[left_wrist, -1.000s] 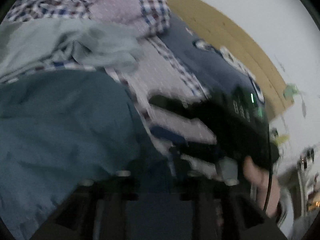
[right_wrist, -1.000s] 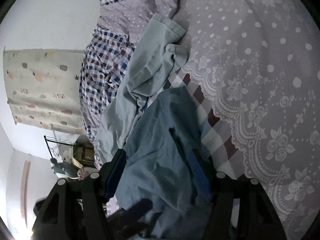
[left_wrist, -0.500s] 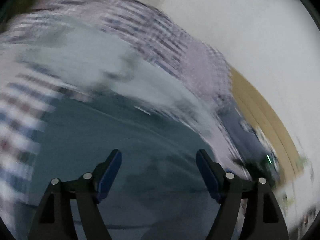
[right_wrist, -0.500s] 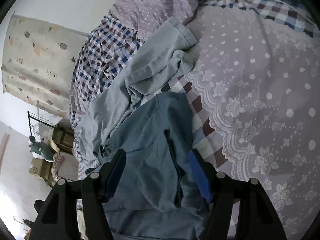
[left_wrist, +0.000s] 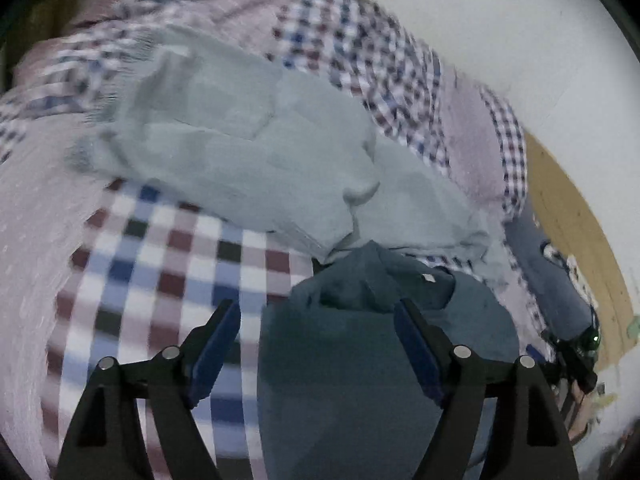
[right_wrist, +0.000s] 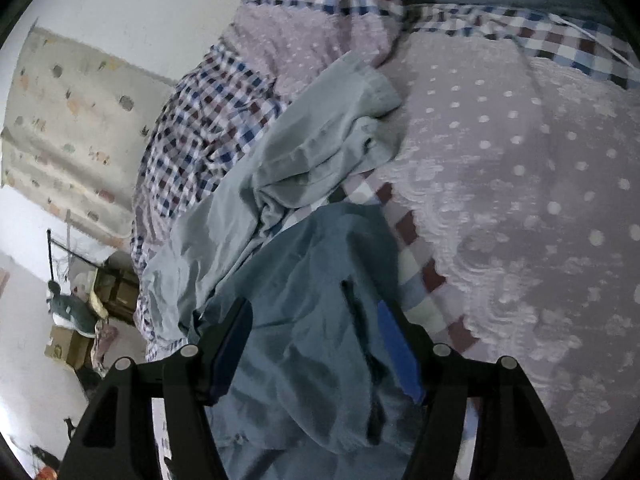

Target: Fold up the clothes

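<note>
A dark teal garment [left_wrist: 360,360] lies bunched on the bed, and it also shows in the right wrist view [right_wrist: 312,304]. A pale grey-green garment [left_wrist: 248,148] lies crumpled just beyond it, also in the right wrist view [right_wrist: 304,160]. My left gripper [left_wrist: 318,320] is open, its fingers straddling the teal garment's upper edge, holding nothing. My right gripper [right_wrist: 316,316] is open above the teal garment, empty. The other gripper [left_wrist: 576,356] shows at the right edge of the left wrist view.
The bed has a checked sheet [left_wrist: 160,264] and a lilac lace cover [right_wrist: 520,200]. A rumpled checked quilt [right_wrist: 192,128] lies at the back. A navy item [left_wrist: 548,280] lies by the wooden bed edge [left_wrist: 572,232]. Boxes and clutter [right_wrist: 76,320] stand beside the bed.
My left gripper has opened and swung back from the right gripper, now facing the two garments. My right gripper has drawn back slightly over the teal garment.
</note>
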`<state>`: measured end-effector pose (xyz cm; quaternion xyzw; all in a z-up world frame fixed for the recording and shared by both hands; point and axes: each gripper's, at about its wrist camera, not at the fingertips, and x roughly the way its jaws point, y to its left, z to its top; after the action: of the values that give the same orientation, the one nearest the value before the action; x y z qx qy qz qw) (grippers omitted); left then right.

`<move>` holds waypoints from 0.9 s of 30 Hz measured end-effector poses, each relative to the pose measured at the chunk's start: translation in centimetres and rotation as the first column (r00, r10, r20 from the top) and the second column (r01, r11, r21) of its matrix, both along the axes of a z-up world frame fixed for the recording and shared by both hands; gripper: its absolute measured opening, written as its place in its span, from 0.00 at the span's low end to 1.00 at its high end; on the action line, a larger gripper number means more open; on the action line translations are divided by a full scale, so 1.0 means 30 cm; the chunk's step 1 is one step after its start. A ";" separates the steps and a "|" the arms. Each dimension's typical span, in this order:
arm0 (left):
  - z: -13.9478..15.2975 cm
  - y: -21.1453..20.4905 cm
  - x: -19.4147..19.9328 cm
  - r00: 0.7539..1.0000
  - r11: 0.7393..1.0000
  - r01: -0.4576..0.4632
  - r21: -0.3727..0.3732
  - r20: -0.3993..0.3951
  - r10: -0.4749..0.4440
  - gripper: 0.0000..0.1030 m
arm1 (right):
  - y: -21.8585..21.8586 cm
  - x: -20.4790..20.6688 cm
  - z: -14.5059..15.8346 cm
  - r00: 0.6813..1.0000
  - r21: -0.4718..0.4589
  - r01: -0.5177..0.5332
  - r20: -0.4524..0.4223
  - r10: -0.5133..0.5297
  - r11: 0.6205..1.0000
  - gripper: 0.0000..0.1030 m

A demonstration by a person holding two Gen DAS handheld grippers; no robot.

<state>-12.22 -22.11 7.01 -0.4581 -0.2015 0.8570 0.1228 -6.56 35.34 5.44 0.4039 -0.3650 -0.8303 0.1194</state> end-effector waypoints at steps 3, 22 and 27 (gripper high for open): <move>-0.040 0.006 -0.079 0.996 0.998 0.063 0.012 0.063 -0.064 0.78 | -0.048 -0.017 0.008 0.999 0.055 -0.032 -0.020 0.033 0.998 0.67; -0.164 -0.057 -0.157 0.970 0.949 -0.194 -0.249 0.093 0.223 0.05 | -0.090 -0.038 -0.005 0.999 0.095 -0.035 -0.016 0.037 0.995 0.67; -0.158 -0.088 -0.131 0.952 0.942 -0.242 -0.232 0.129 0.276 0.21 | -0.094 -0.037 0.004 0.999 0.121 -0.038 -0.012 0.040 0.992 0.67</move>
<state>-16.14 -24.75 2.27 -0.5052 -0.1763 0.8429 -0.0575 -7.67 32.51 5.55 0.4116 -0.3051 -0.8513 0.1135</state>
